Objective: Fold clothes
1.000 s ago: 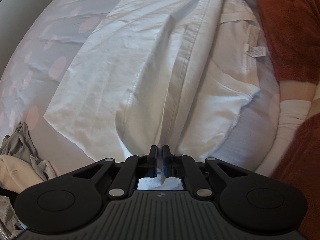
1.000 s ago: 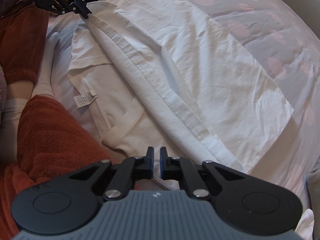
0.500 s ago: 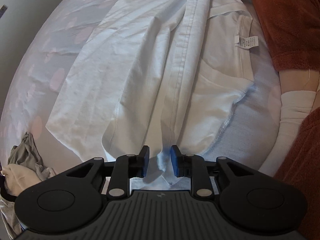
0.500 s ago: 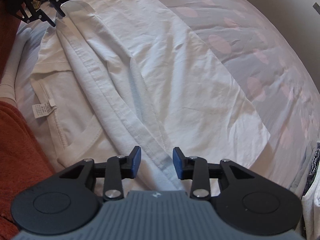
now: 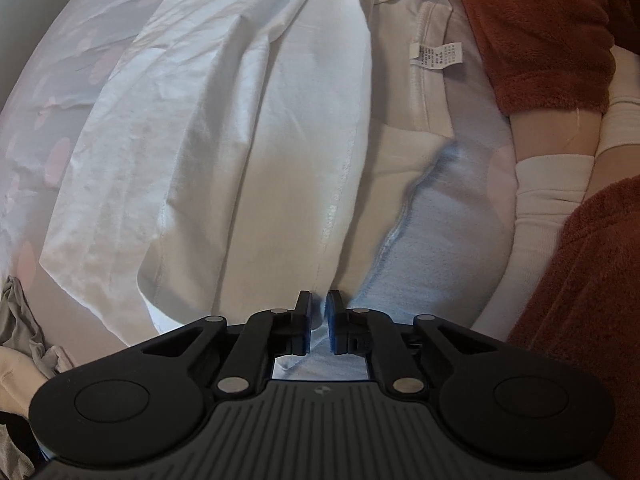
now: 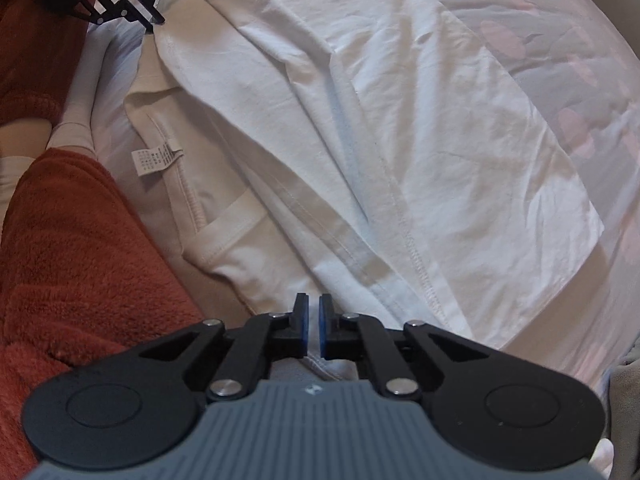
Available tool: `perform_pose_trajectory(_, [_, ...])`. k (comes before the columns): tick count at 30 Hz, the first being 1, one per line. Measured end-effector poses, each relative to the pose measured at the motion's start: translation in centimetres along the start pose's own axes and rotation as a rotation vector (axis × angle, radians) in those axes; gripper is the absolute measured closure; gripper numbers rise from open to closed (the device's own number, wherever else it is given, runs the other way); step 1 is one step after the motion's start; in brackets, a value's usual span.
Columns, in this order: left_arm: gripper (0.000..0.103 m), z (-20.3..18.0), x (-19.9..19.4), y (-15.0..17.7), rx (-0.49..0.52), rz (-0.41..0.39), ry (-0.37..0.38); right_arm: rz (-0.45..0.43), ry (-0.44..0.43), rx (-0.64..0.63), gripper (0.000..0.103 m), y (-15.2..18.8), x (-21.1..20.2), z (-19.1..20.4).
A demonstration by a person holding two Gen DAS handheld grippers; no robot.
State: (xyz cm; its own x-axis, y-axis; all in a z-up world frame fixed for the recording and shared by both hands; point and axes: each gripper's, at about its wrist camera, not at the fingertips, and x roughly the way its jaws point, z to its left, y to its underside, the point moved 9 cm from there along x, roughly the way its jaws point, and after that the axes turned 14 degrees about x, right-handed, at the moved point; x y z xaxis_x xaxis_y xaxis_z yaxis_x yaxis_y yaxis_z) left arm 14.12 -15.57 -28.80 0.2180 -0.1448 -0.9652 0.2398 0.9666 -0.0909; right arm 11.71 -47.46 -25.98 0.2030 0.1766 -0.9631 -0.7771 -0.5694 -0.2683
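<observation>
- White garment [image 5: 248, 152] spread flat on bed [image 5: 60, 80], one side folded over toward the middle; folded edge running away from left gripper [image 5: 319, 312] up the frame.
- Care label [image 5: 436, 54] exposed on garment's inner side, near the side where person's rust-coloured fleece sleeve [image 5: 540, 28] sits.
- Left gripper low at garment's near hem, jaws nearly together with a narrow gap; cannot tell whether any cloth is pinched.
- Right gripper [image 6: 314, 316] at the opposite end of the garment [image 6: 360, 128], over its stitched hem; jaws also close to shut, slim gap visible, grip on cloth unclear.
- In right wrist view, left gripper [image 6: 154, 20] seen far off at top left, touching the garment's far corner.
- Label [image 6: 156, 158] lying beside the neckline seam, just off the folded edge.
- Fleece-covered limb [image 6: 80, 248] crowding the garment's inner side; little room there.
- Bare patterned bedsheet [image 6: 560, 60] along the garment's outer edge; open room on that side.
- Crumpled grey cloth [image 5: 20, 320] at bed's edge, near the garment's corner, lower left of left wrist view.
</observation>
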Motion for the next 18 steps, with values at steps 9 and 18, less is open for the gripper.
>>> perform_pose_trajectory(9, [0.095, 0.2, -1.4, -0.2, -0.043, -0.056, 0.018, -0.196, -0.003, 0.117, 0.088, -3.9, -2.9, -1.0])
perform_pose_trajectory(18, [0.081, 7.0, -5.6, 0.5, -0.292, -0.210, -0.133, -0.189, 0.093, 0.176, 0.074, -5.0, -1.7, -4.5])
